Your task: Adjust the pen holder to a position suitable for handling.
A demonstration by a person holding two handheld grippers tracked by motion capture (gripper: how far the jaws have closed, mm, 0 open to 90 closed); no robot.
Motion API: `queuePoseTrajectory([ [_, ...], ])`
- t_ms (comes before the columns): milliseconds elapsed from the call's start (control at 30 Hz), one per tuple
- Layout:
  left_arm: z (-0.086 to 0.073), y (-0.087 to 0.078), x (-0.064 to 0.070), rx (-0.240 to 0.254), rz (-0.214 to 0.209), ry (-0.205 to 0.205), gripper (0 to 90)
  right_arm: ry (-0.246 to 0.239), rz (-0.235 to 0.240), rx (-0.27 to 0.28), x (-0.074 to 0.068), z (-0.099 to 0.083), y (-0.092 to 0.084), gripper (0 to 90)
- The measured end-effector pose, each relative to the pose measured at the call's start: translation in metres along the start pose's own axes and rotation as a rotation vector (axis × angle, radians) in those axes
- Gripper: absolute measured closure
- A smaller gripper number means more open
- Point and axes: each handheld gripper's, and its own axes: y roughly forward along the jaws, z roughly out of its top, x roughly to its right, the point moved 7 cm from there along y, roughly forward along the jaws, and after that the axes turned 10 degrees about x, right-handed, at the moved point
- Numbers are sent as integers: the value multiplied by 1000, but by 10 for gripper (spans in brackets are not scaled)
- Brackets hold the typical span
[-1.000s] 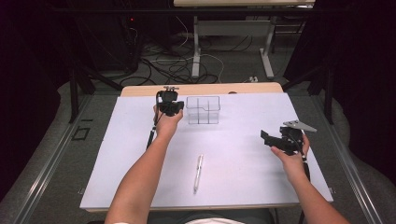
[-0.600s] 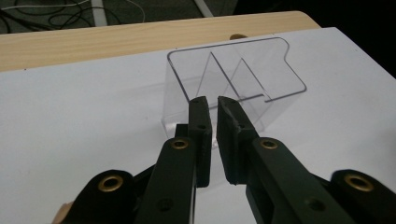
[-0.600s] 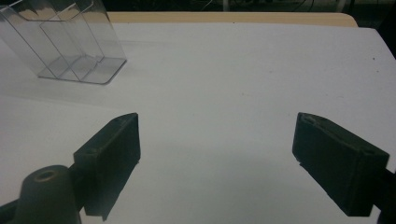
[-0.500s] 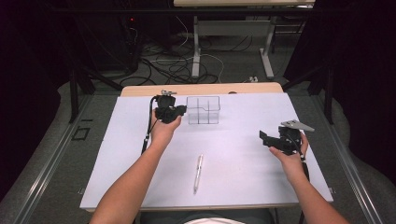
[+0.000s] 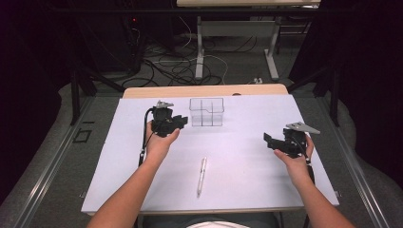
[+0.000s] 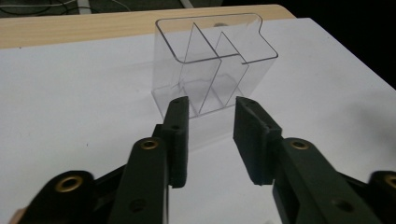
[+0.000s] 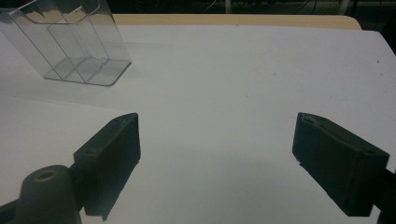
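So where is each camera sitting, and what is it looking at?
High view: above the person's side of the table, looking forward and down; shows both forearms, the left claw, the right claw, a pen.
Left gripper view: rides the left claw, facing the clear box; its jaws have just been opening, nothing between them.
Right gripper view: rides the right claw, jaws wide apart over the table.
All three share the clear box.

Beyond your work you have 1 white pen [image 5: 201,176] lying on the white table sheet [image 5: 247,156], cables [image 5: 185,71] tangled on the floor past the wooden far edge [image 5: 204,90].
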Motion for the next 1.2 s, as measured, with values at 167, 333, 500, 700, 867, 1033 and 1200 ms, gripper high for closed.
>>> queuePoseTrajectory([
  [167, -7, -7, -1, 35, 8, 2, 531, -14, 14, -4, -3, 0, 0, 147],
  [333, -15, -16, -2, 37, 16, -25, 445, -18, 26, -8, -5, -1, 2, 147],
  [500, -21, -24, -4, 28, 2, -46, 388, -15, 31, -4, -8, -1, 2, 147],
  [700, -45, -28, -6, -65, 12, -81, 308, -26, 45, -8, -13, -2, 1, 147],
  [867, -59, -31, -1, -123, 14, -86, 261, -23, 59, -13, -15, -3, 2, 147],
  [1033, -67, -34, 7, -150, 9, -81, 216, -34, 77, -17, -17, -4, 4, 147],
  [1200, -71, -38, 10, -166, -8, -97, 210, -38, 81, -9, -18, -3, 3, 147],
])
